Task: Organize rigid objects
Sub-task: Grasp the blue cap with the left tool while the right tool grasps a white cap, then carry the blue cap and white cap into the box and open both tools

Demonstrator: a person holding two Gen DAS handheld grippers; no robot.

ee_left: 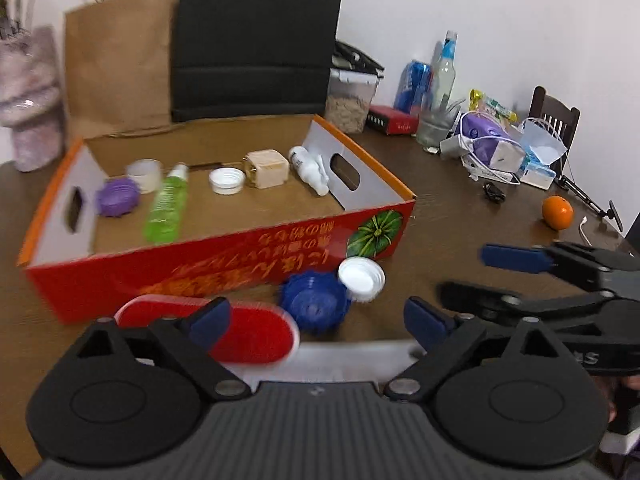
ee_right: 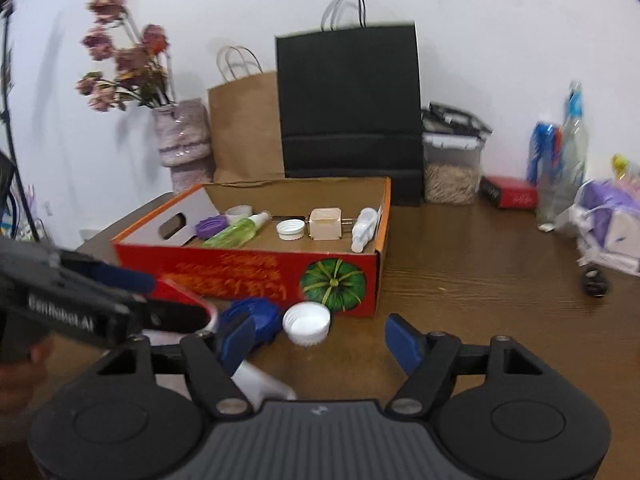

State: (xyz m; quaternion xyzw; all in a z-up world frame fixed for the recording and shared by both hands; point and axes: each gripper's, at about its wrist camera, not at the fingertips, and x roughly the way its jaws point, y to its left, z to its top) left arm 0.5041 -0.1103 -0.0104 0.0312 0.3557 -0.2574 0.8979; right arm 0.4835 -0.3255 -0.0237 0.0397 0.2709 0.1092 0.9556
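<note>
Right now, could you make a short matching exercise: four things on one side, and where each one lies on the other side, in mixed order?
Things:
1. green bottle
2. blue lid
3. orange
4. black bag

Places:
A. table, right of the box
B. against the wall
C. inside the box
D. table, in front of the box

Pairs: 1-C, 2-D, 3-A, 4-B

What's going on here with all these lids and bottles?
A person holds a two-finger gripper in each hand, sorting small items into an orange cardboard box. Bottles and caps already lie inside. A red oval lid, blue cap and white cap still sit on the table in front. Both the left gripper and right gripper are open and empty.
</note>
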